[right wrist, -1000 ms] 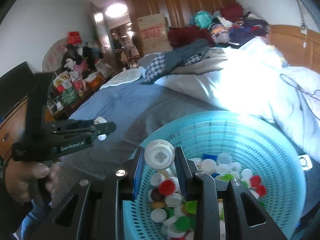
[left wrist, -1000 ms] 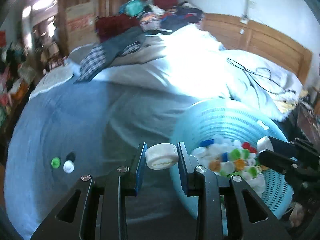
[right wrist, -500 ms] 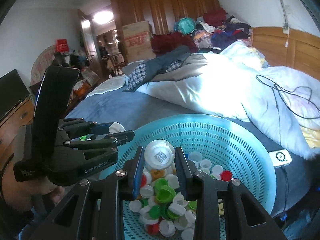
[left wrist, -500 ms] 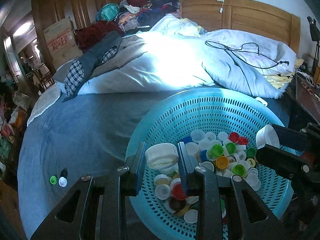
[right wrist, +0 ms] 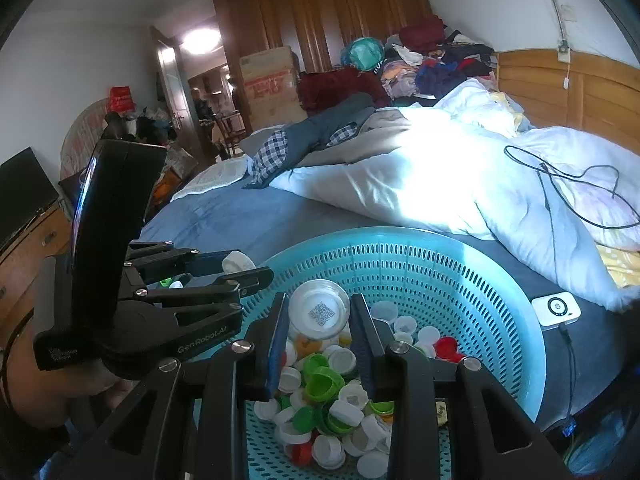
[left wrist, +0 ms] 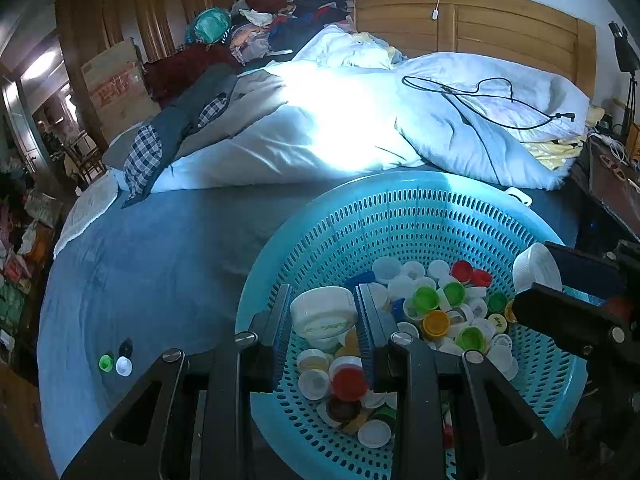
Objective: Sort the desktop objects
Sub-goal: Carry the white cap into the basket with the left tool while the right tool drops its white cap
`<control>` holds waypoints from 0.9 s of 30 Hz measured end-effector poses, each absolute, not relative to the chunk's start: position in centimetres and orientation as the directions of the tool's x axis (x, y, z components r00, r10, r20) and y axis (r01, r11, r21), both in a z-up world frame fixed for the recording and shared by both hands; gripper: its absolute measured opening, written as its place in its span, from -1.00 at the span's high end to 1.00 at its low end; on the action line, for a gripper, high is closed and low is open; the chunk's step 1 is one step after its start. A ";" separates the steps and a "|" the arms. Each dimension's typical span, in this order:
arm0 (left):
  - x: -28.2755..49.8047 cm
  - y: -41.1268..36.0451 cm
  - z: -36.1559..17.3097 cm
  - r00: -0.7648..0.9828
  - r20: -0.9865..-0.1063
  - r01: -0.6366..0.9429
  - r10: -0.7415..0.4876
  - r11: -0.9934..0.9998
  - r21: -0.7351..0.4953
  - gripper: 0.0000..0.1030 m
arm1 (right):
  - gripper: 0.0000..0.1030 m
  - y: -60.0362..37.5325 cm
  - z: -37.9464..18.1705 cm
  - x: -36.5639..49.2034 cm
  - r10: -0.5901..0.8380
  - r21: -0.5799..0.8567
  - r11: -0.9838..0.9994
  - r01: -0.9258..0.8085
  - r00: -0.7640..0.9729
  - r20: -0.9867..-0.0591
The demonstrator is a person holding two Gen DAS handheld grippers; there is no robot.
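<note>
Two handheld grippers, each clamped on a white bottle cap, held over a turquoise basket of caps on a bed.

The left gripper (left wrist: 323, 314) pinches a wide white cap (left wrist: 323, 312); the right gripper (right wrist: 319, 318) pinches a white cap with a QR code (right wrist: 319, 314). Below and just ahead of both lies the perforated basket (left wrist: 400, 216), holding many mixed-colour caps (left wrist: 436, 304). Left of the left gripper, three loose caps (left wrist: 116, 362) rest on the blue sheet (left wrist: 160, 256). Farther ahead lies a rumpled white duvet (left wrist: 340, 136).

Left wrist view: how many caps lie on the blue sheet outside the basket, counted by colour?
Green cap: 1
Black cap: 1
White cap: 1
Total: 3
</note>
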State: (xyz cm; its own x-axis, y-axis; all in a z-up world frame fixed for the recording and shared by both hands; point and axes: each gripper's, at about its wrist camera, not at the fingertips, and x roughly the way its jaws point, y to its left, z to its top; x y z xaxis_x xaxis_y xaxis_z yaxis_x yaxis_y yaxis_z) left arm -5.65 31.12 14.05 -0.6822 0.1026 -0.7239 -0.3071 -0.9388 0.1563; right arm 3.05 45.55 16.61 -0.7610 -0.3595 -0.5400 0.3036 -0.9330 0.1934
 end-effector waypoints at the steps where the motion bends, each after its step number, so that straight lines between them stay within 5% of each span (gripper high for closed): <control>1: -5.6 31.2 14.0 -0.681 -0.725 -0.307 0.101 -0.939 0.157 0.50 | 0.35 45.6 16.6 3.0 -0.359 0.194 -0.933 0.303 -0.761 -0.541; 24: -5.6 31.4 13.4 -0.675 -0.733 -0.293 0.086 -0.943 0.160 0.50 | 0.35 45.3 16.2 2.9 -0.367 0.193 -0.930 0.313 -0.749 -0.552; 27: -5.5 31.4 13.4 -0.675 -0.733 -0.291 0.083 -0.943 0.162 0.50 | 0.18 45.3 16.2 2.9 -0.367 0.194 -0.930 0.313 -0.750 -0.551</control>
